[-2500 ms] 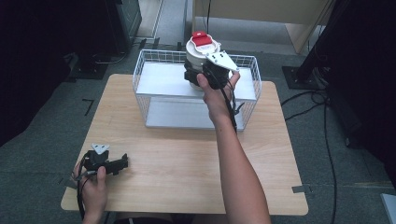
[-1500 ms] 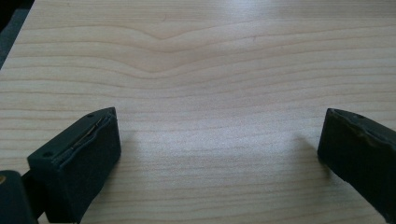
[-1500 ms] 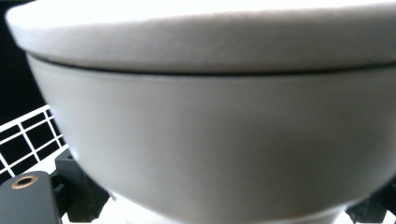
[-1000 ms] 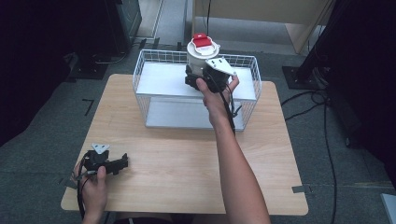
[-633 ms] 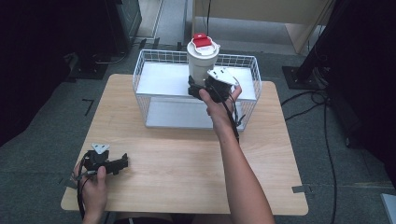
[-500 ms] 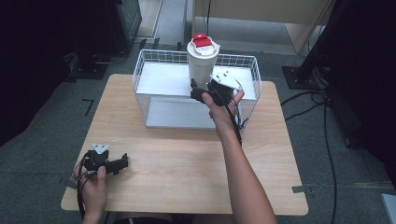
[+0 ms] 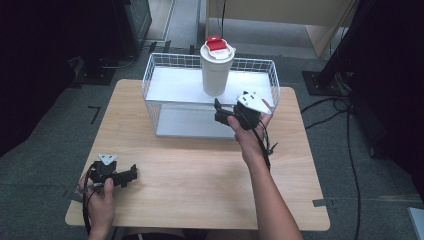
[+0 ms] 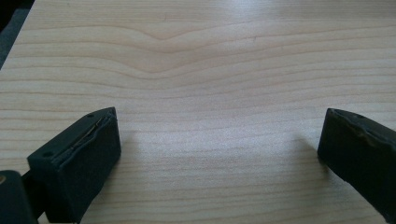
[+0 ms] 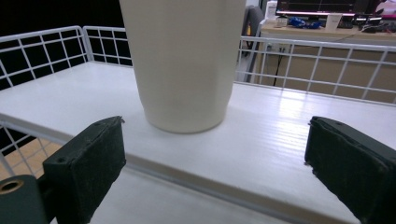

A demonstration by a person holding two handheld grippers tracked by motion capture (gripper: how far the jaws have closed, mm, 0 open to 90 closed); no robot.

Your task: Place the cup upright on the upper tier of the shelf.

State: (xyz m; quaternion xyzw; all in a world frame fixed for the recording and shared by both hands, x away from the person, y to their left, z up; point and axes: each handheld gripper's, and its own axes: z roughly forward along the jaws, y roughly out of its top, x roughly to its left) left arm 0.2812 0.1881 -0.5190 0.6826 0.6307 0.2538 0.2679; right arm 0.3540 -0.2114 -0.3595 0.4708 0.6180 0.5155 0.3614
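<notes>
A white cup (image 7: pixel 216 72) with a red-topped lid (image 7: pixel 216 44) stands upright on the raised white shelf (image 7: pixel 172 85) of a wire rack. My right gripper (image 7: pixel 218 112) is open just in front of the shelf, apart from the cup. In the right gripper view the cup (image 9: pixel 184 60) rises beyond my right gripper (image 9: pixel 212 135), on the shelf (image 9: pixel 285 135), with nothing between the jaws. My left gripper (image 7: pixel 132 174) rests open near the table's front left corner. My left gripper (image 8: pixel 217 130) has bare wood (image 8: pixel 210 56) between its jaws.
The white wire rack (image 7: pixel 148 85) sits at the back middle of the wooden table (image 7: pixel 200 175), with a lower floor (image 7: pixel 185 125) under the shelf. Its wire walls (image 9: pixel 327 70) rise behind the cup. Cables (image 7: pixel 345 105) and stands lie on the floor to the right.
My right gripper let go of the cup and drew back toward the person, and now stands open. The cup stays standing on the shelf. The left gripper has not moved.
</notes>
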